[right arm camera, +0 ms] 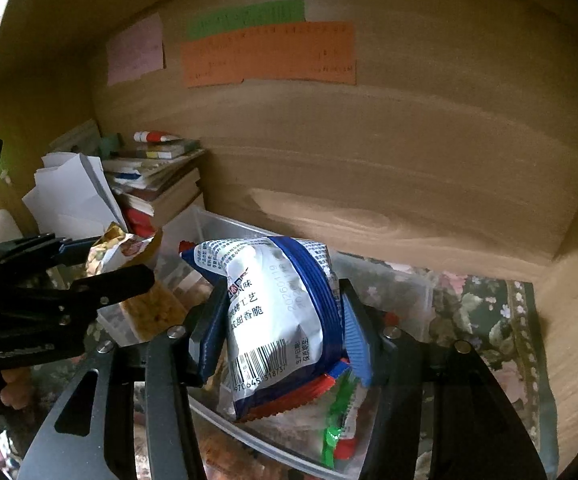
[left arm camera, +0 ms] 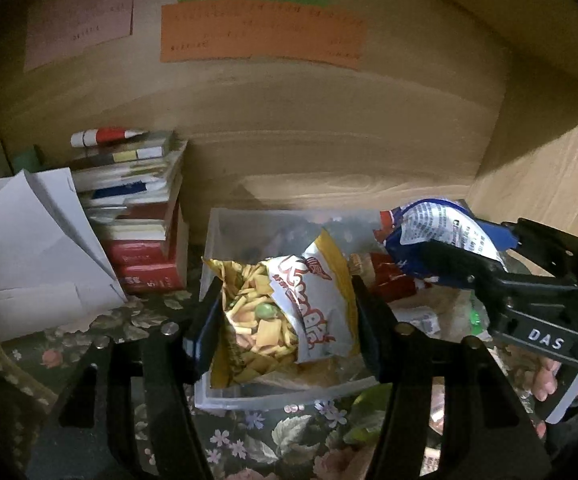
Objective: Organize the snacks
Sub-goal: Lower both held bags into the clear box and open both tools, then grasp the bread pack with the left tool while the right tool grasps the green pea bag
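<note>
Holding one packet apiece, both grippers hang over the clear plastic bin that sits on the flowered cloth inside a wooden cubby. The left gripper has its jaws clamped on the yellow-and-white snack-mix bag, which hangs upright over the bin's near-left part. The right gripper has its jaws clamped on the blue-and-white biscuit packet, held above the bin's right end, where a red packet and a green-and-red one already lie.

By my reading the step in hand is dropping snacks into the bin — both packets look poised for release rather than freshly lifted, though that cannot be settled from this alone. Next, each gripper would need to lower its packet past the rim and open, one at a time so the two tools, already near each other, do not knock.

Room is tight to the left: a stack of books and loose white papers stand just beside the bin. The wooden back wall is close behind. To the right the cloth lies open up to the cubby's side wall.
</note>
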### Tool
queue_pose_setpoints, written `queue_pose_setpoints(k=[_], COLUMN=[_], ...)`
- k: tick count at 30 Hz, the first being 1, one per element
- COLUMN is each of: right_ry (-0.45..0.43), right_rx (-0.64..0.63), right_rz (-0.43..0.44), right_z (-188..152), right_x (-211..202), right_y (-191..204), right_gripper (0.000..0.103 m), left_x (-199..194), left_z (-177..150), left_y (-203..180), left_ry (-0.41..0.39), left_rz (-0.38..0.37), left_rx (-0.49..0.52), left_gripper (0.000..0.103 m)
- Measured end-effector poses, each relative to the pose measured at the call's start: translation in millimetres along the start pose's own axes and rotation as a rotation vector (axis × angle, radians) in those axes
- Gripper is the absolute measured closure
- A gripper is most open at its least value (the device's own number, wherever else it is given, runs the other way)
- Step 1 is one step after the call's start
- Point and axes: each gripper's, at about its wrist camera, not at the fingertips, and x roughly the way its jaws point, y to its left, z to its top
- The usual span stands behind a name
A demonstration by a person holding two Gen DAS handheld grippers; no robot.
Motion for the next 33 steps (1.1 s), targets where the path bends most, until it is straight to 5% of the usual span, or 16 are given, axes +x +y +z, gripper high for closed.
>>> queue_pose_setpoints(k=[7,21,33], right_ry=[-0.007,-0.067,0.005], right_rx=[0.009,0.0,0.029], right_rz=[0.019,0.026,0.079], right_z=[1.1,-15.3,-76.1], right_x=[-6.6,-60.1,-85.2], right_y=[-1.3,7.1,12.0], right_gripper=[0.052,0.046,0.044], left_x=[2.4,-53.0,-68.7], left_z=[-1.0,-8.4,-67.9], left_y=[0.2,-16.5,-27.7], left_ry=[0.004,-0.1,-0.003], left_rz=[0.002,0.043,0.033], left_rx=[-0.014,0.013,0.009], left_gripper=[0.038,0.011,0.008])
